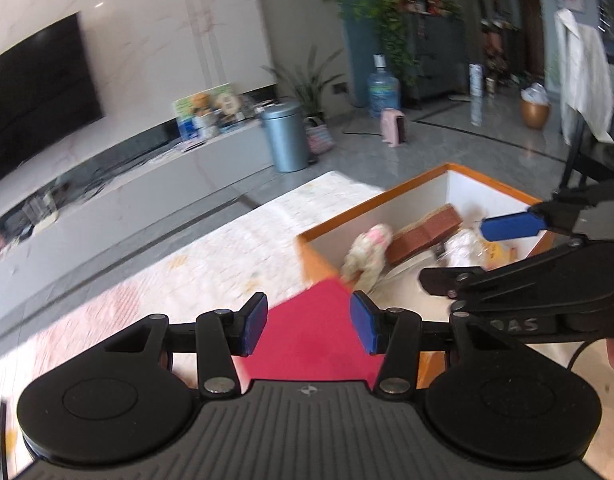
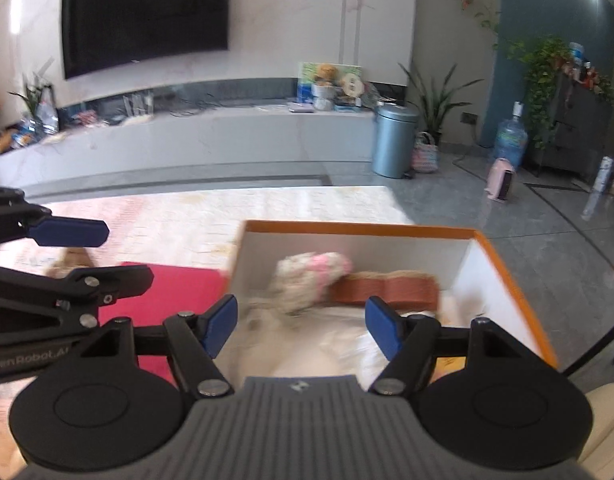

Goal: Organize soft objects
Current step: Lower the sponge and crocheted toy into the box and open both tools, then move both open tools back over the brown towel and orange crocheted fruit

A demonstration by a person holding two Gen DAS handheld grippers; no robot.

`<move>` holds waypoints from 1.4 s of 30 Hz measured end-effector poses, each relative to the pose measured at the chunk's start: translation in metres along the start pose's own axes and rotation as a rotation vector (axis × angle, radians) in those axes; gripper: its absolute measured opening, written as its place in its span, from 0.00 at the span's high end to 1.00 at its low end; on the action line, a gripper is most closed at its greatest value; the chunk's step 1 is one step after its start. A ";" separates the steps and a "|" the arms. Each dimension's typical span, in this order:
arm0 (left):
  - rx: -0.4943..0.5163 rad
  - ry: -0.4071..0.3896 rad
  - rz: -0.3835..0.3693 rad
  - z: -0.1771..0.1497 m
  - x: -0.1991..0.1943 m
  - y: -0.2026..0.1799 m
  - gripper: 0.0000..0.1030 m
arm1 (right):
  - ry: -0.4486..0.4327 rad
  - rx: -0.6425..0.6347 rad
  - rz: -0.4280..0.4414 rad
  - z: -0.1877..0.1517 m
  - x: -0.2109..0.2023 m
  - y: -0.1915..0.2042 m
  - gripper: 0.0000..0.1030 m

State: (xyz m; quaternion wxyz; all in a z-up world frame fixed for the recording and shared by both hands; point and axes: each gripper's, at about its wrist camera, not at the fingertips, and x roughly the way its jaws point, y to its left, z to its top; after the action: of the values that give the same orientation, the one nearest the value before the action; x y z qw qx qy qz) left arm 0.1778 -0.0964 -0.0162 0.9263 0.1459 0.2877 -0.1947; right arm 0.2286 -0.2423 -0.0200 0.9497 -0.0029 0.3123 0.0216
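**Both grippers empty above the orange-rimmed box**

I had the left gripper (image 1: 307, 326) partly open with nothing between its pads, poised over a red cloth (image 1: 311, 332) beside the box (image 1: 411, 186). The right gripper (image 2: 301, 328) stood somewhat wider, also empty, hanging over the box's contents. Inside lay a pink-and-cream plush toy (image 2: 311, 276), leaning against a brown sponge-like block (image 2: 391, 290), with pale bedding or plastic beneath. I judged the plush light, limp and compressible, best pinched across its thicker body rather than a trailing limb; the block looked springy and firmer, suited to a grip across its narrow sides. The red cloth would drape, so I would take an edge or a fold. Motion blur smeared the toy, and I could not quite tell its shape; my own gripper body hid the box's near end
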 end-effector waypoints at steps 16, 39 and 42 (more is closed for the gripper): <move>-0.201 0.146 0.150 -0.087 -0.031 0.081 0.45 | -0.008 -0.166 0.176 -0.044 -0.001 0.134 0.33; -0.301 0.213 0.159 -0.133 -0.005 0.135 0.45 | 0.102 -0.589 0.152 -0.056 0.079 0.227 0.50; -0.288 0.220 0.152 -0.130 0.002 0.136 0.45 | 0.127 -0.733 0.112 -0.062 0.094 0.238 0.54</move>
State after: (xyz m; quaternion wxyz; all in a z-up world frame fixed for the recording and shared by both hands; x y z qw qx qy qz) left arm 0.1781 0.0730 -0.0991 0.9127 0.0537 0.4000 -0.0640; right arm 0.2574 -0.0019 -0.1244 0.8617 -0.3269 0.3419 0.1836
